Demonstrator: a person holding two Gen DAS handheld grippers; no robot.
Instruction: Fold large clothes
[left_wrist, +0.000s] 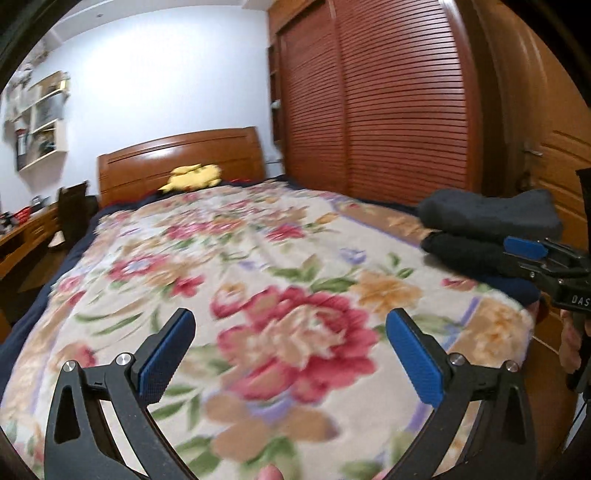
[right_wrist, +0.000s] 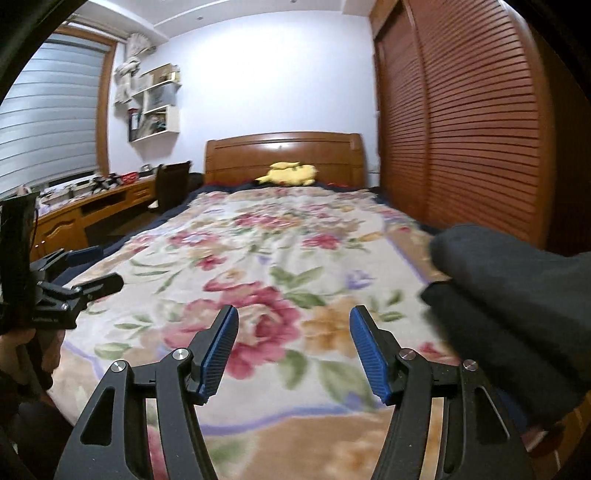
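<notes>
A pile of folded dark clothes (left_wrist: 487, 229) lies at the right edge of the bed, a grey piece on top of a black one; it fills the right side of the right wrist view (right_wrist: 517, 302). My left gripper (left_wrist: 290, 325) is open and empty above the floral blanket (left_wrist: 258, 277). My right gripper (right_wrist: 293, 325) is open and empty above the blanket (right_wrist: 280, 258), just left of the pile. The right gripper also shows at the right edge of the left wrist view (left_wrist: 532, 254), next to the pile. The left gripper shows at the left edge of the right wrist view (right_wrist: 92, 273).
A yellow plush toy (right_wrist: 288, 173) lies by the wooden headboard (right_wrist: 284, 151). A slatted wardrobe (right_wrist: 461, 129) runs along the bed's right side. A desk (right_wrist: 88, 206) with a chair (right_wrist: 171, 184) stands on the left under a window and wall shelves.
</notes>
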